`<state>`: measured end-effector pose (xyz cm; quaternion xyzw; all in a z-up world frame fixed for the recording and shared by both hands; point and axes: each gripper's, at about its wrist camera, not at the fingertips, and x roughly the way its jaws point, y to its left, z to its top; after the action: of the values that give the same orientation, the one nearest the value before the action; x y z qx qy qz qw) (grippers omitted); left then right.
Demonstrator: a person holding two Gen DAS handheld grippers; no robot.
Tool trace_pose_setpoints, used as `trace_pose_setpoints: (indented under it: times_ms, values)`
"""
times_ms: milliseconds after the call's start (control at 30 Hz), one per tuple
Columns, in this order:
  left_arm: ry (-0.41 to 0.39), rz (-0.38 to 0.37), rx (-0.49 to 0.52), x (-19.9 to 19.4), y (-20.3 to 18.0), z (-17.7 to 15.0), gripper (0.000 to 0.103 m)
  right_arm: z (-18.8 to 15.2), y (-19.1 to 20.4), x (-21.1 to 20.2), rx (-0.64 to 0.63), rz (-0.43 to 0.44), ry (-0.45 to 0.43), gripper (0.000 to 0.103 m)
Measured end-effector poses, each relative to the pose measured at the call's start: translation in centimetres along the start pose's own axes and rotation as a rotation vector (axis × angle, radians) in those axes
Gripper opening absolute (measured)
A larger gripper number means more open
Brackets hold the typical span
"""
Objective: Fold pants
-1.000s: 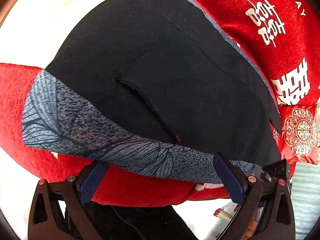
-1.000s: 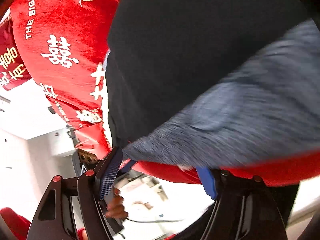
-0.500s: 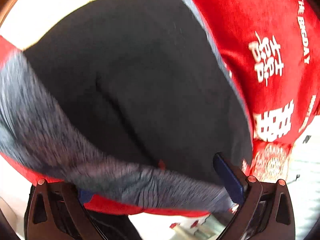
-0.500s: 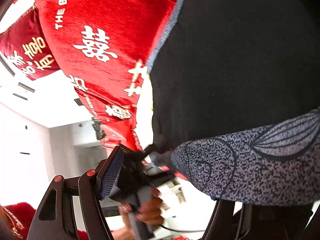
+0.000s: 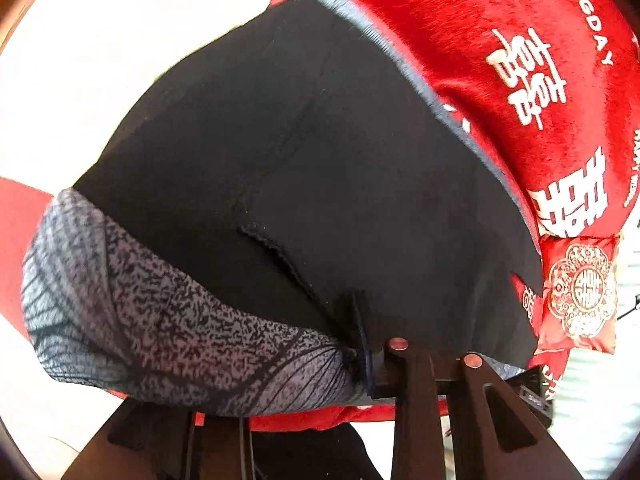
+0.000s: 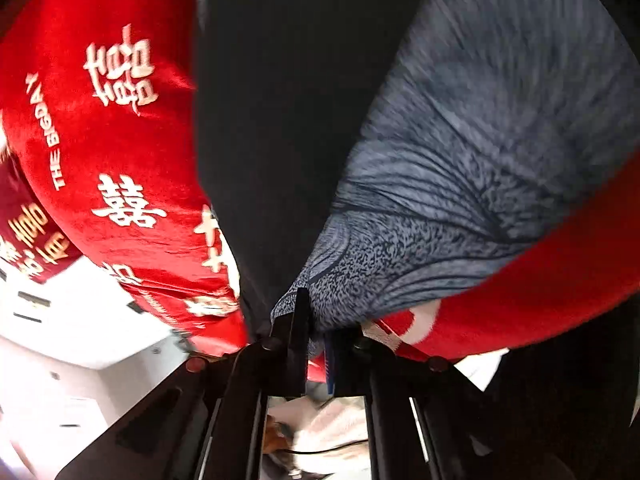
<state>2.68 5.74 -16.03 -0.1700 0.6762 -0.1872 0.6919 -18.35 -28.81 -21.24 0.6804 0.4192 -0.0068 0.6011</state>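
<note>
Pants (image 5: 320,168) waistband pinched by both jaws; only left view shows seam.

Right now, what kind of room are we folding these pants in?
Probably a home bedroom dressed for a wedding: the black pants lie on a red double-happiness blanket printed "THE BIGDAY", beside a matching red cushion.

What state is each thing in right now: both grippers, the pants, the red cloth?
left gripper: shut on the patterned band of the pants.
right gripper: shut on the band's other end.
pants: black, with a grey patterned band, gripped at both ends.
red cloth: spread beneath the pants, printed white characters showing.
</note>
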Motion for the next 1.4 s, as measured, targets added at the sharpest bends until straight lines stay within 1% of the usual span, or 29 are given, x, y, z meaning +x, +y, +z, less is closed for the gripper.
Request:
trace_pose_setpoints:
  times_ms: [100,133,167,233,267,333,433,467,500,533,567,600,667,700,767,867,900,967,1000,1033,1067,1100,1133,1167,1200,1233,1300,1333,1400]
  values:
    - [-0.031,0.018,0.043,-1.9,-2.3,1.5,0.030,1.3,5.7,-0.6,-0.198,-0.107,0.047,0.006]
    - [-0.044,0.018,0.056,-2.5,-3.4,2.4,0.030,2.6,8.0,-0.7,-0.267,-0.136,0.061,0.006]
    - [-0.054,0.018,0.066,-2.9,-4.2,3.2,0.030,3.6,9.4,-0.8,-0.308,-0.148,0.065,0.006]
    - [-0.076,0.022,0.094,-3.1,-6.5,5.3,0.030,6.9,13.3,-0.5,-0.399,-0.169,0.071,0.006]
    - [-0.099,0.024,0.109,-3.2,-7.9,6.8,0.030,8.1,14.5,-0.3,-0.427,-0.175,0.074,0.006]
    - [-0.125,0.037,0.118,-2.6,-9.6,9.8,0.030,11.9,17.5,1.1,-0.492,-0.211,0.088,0.006]
    - [-0.144,0.069,0.097,-0.1,-10.7,14.1,0.030,17.0,19.4,4.1,-0.568,-0.279,0.133,0.006]
    - [-0.143,0.090,0.085,1.4,-10.7,15.8,0.030,19.2,19.4,5.6,-0.593,-0.312,0.162,0.006]
    - [-0.139,0.109,0.071,2.9,-10.6,17.3,0.030,20.3,19.6,6.2,-0.604,-0.329,0.176,0.006]
    - [-0.136,0.123,0.063,4.0,-10.7,18.2,0.031,21.7,19.5,7.3,-0.613,-0.353,0.196,0.006]
    - [-0.132,0.152,0.050,5.5,-10.4,19.4,0.031,23.4,19.7,9.1,-0.616,-0.377,0.214,0.006]
    - [-0.118,0.182,0.034,6.8,-10.1,20.3,0.031,24.2,19.8,10.3,-0.615,-0.386,0.226,0.006]
    - [-0.099,0.195,0.007,8.7,-9.8,21.5,0.031,26.2,19.2,12.4,-0.604,-0.418,0.253,0.007]
    - [-0.099,0.192,-0.002,9.0,-9.8,21.9,0.031,26.7,19.2,13.0,-0.597,-0.422,0.260,0.008]
    - [-0.077,0.196,-0.003,8.9,-10.1,22.2,0.033,27.4,18.3,13.3,-0.568,-0.397,0.272,0.008]
    - [-0.048,0.191,0.028,7.6,-10.9,21.9,0.037,27.8,18.0,12.9,-0.518,-0.363,0.288,0.008]
    - [-0.043,0.193,0.039,7.0,-11.0,21.5,0.038,27.7,18.1,12.6,-0.515,-0.364,0.291,0.011]
    - [-0.035,0.194,0.050,5.9,-11.4,21.1,0.038,27.2,19.1,11.6,-0.534,-0.365,0.278,0.028]
    - [-0.034,0.193,0.047,5.5,-11.5,20.9,0.041,27.0,19.5,11.2,-0.543,-0.359,0.271,0.051]
    - [-0.053,0.228,0.042,4.8,-11.6,20.7,0.065,26.7,20.3,10.7,-0.556,-0.350,0.256,0.071]
    - [-0.094,0.268,0.043,3.8,-11.7,20.5,0.075,26.2,21.1,10.0,-0.571,-0.333,0.236,0.073]
    - [-0.128,0.286,0.045,3.0,-11.5,20.4,0.081,25.9,21.5,9.6,-0.581,-0.325,0.232,0.073]
    - [-0.157,0.296,0.043,2.0,-11.3,20.4,0.081,25.4,22.0,9.2,-0.594,-0.316,0.230,0.073]
    - [-0.161,0.301,0.038,1.5,-11.1,20.5,0.081,24.9,22.3,9.1,-0.604,-0.304,0.236,0.073]
    - [-0.164,0.313,0.035,1.3,-11.0,20.6,0.081,24.7,22.4,9.0,-0.611,-0.293,0.246,0.071]
    - [-0.166,0.334,0.049,1.4,-11.2,20.5,0.081,24.2,22.5,9.0,-0.626,-0.281,0.266,0.063]
    - [-0.139,0.374,0.119,2.7,-12.1,20.7,0.081,23.1,22.5,10.7,-0.675,-0.313,0.321,0.056]
    - [-0.125,0.388,0.151,3.8,-12.7,20.7,0.081,22.6,22.4,11.6,-0.706,-0.348,0.334,0.055]
    - [-0.116,0.390,0.212,5.9,-13.6,21.0,0.081,22.0,22.1,13.5,-0.775,-0.441,0.344,0.055]
